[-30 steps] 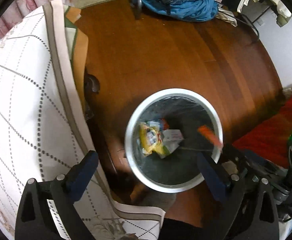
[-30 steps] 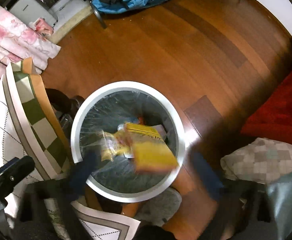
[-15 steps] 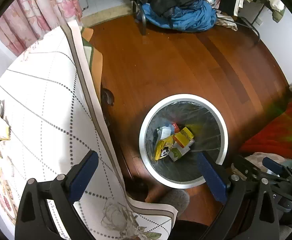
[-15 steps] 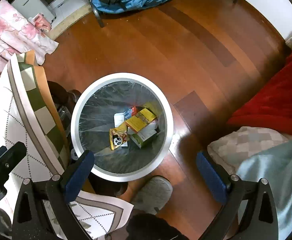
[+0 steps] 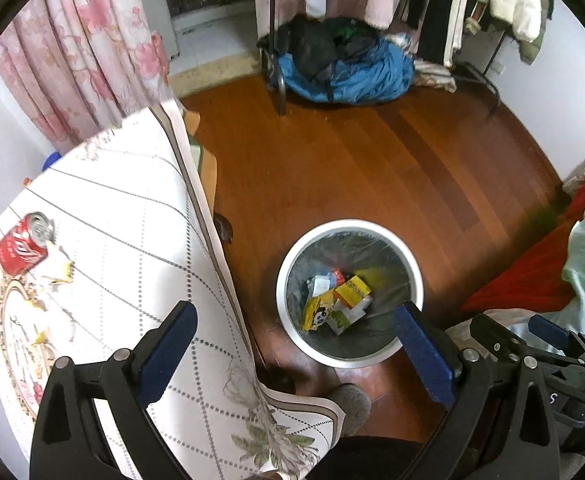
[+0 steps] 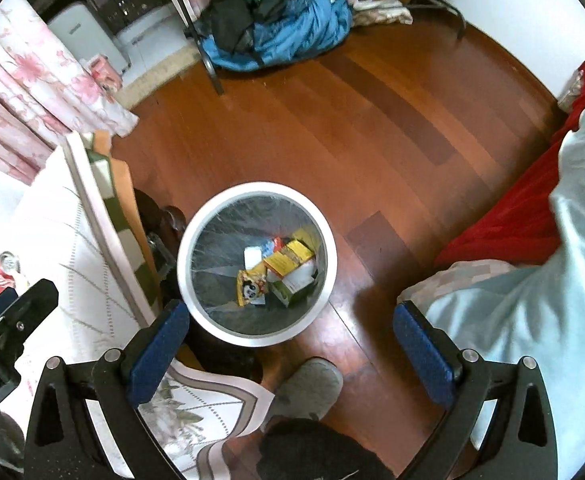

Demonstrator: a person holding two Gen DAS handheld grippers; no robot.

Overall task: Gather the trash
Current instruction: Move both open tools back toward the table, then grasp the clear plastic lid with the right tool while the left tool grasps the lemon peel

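Wooden floor bore the bin (image 6: 256,264), where the yellow packet (image 6: 288,258) dropped a second earlier now lay among other trash, while both grippers, left (image 5: 296,356) and right (image 6: 290,354), had risen with fingers apart and empty, leaving the can (image 5: 22,243) on the left table (image 5: 132,240).

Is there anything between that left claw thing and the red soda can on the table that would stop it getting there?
Nothing visible blocks it. The left gripper is open and empty above the tablecloth, and the red can lies on its side further along it. Only small paper scraps lie beside the can, flat on the cloth.
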